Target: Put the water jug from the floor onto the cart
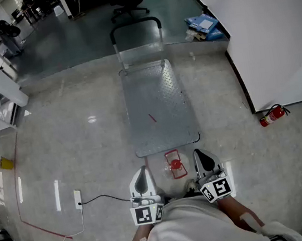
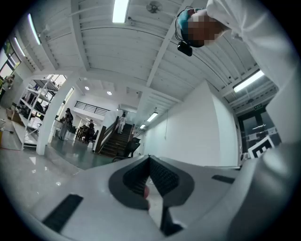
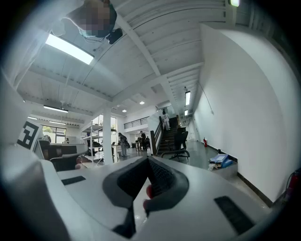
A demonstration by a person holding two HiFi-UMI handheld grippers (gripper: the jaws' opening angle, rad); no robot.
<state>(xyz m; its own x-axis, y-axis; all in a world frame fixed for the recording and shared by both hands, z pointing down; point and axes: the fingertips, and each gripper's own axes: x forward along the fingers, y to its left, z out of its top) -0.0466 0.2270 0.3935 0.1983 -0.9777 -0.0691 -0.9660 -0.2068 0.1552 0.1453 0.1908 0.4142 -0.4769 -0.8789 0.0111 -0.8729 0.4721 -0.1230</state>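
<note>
Glossy speckled grey floor (image 1: 85, 132), bearing a flat diamond-plate steel cart (image 1: 158, 110) with a looped tube handle. Only in the head view, on the floor just before its near edge: the red-capped water jug (image 1: 174, 164). Flanking it, left gripper (image 1: 142, 172) and right gripper (image 1: 199, 156), ribbed dark pads pressed together on nothing; in their own views, a staircase (image 3: 167, 136) and a white wall (image 3: 244, 117) instead.

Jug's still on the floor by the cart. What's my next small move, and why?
Probably open both grippers first. The left gripper and right gripper are shut on nothing and held level, while the jug stands on the floor between them, just short of the cart. Shut jaws cannot take it.
</note>
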